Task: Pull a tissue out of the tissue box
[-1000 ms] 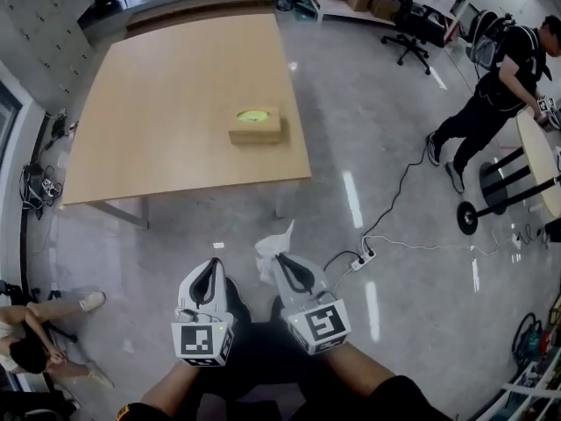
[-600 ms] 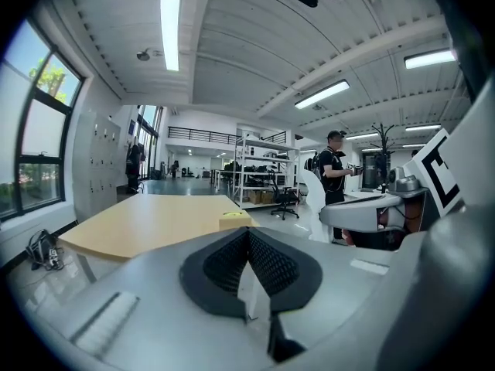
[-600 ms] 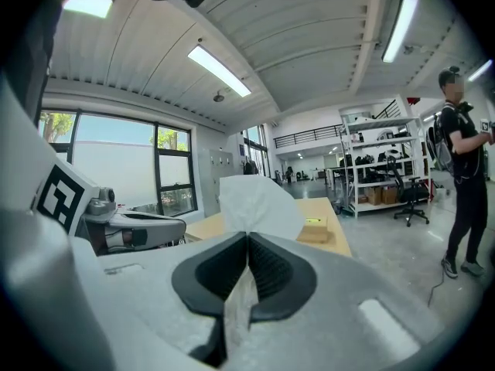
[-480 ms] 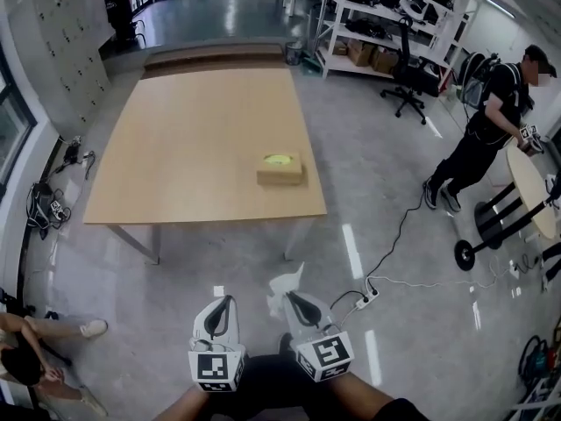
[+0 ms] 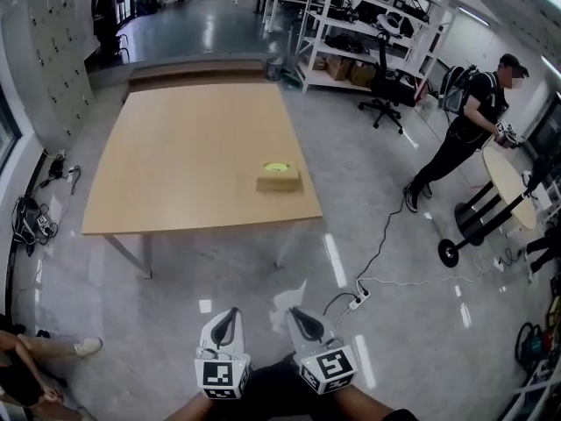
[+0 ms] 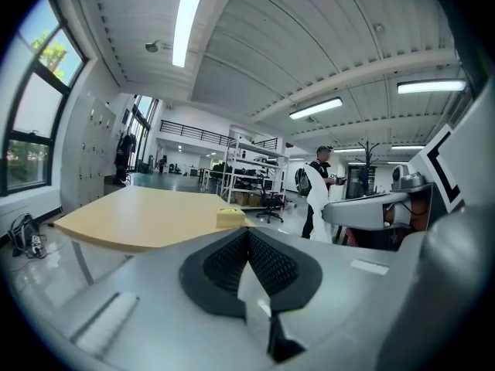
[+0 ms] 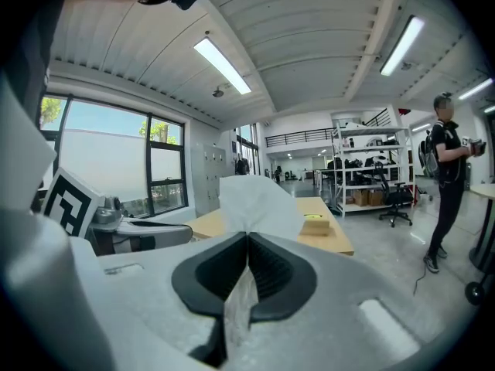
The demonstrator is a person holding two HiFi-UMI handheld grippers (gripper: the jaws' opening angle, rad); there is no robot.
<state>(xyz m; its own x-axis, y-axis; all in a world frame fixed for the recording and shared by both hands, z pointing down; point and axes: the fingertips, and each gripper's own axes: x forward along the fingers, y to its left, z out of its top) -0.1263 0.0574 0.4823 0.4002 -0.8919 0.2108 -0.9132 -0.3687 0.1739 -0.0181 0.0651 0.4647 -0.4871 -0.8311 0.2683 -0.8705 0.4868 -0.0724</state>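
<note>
The tan tissue box (image 5: pixel 279 179) with a yellow-green top sits near the right front edge of the wooden table (image 5: pixel 175 174), far ahead of both grippers. It also shows as the box (image 6: pixel 230 217) and the box (image 7: pixel 315 226) in the gripper views. My right gripper (image 5: pixel 296 313) is shut on a white tissue (image 5: pixel 289 297), which stands up above its closed jaws (image 7: pixel 255 203). My left gripper (image 5: pixel 226 320) is beside it, jaws shut with nothing in them. From the left gripper view the tissue (image 6: pixel 315 199) hangs off the right gripper (image 6: pixel 363 207).
A person (image 5: pixel 465 130) stands at the right by a round table (image 5: pixel 513 187). A cable and power strip (image 5: pixel 358 301) lie on the floor ahead. An office chair (image 5: pixel 386 86) and shelves stand behind. Another person sits at the lower left (image 5: pixel 35 358).
Both grippers have drawn back from the table together, the tissue still in the right one. The table and box now lie farther off, and more of the room shows.
</note>
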